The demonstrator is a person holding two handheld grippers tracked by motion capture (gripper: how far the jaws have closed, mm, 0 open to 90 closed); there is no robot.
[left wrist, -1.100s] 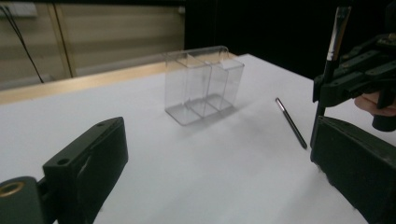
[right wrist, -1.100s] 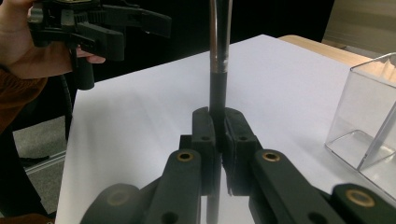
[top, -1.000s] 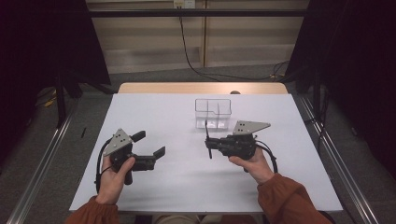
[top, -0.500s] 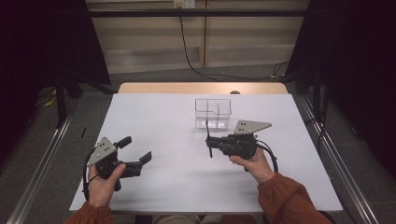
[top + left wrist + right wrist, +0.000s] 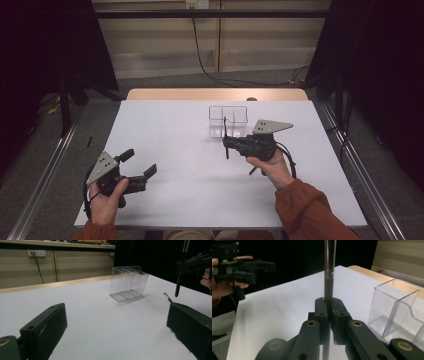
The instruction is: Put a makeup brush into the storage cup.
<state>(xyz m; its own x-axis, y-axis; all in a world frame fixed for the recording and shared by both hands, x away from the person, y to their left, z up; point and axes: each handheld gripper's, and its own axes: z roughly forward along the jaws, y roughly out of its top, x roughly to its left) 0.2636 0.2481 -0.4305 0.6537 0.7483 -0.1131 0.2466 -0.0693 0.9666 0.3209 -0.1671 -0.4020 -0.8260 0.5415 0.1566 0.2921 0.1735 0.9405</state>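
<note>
In the high view the left gripper (image 5: 137,172) has drawn back toward the near left corner of the white table (image 5: 170,145) since a second ago, when it lay closer to the middle; most of that shift came early, and it now sits low in the person's left hand (image 5: 105,202), jaws spread with nothing between them, pointing rightward across the table. That retreat suggests the left side has finished its part and leaves the work to the other hand. The right gripper (image 5: 226,145) has hardly moved: it is held level, pointing left, just in front of the clear divided organizer (image 5: 228,120), clamped on a slim black pen (image 5: 225,132) that stands nearly upright. The pen is not yet in a compartment, so dropping it in looks like the step ahead. In the left gripper view the two jaws stand wide apart over bare table, the organizer (image 5: 128,282) well ahead and the pen (image 5: 178,287) hanging at the right. In the right gripper view the jaws are pressed together on the pen's (image 5: 328,287) barrel, the organizer's (image 5: 392,307) open cells just to the right.
</note>
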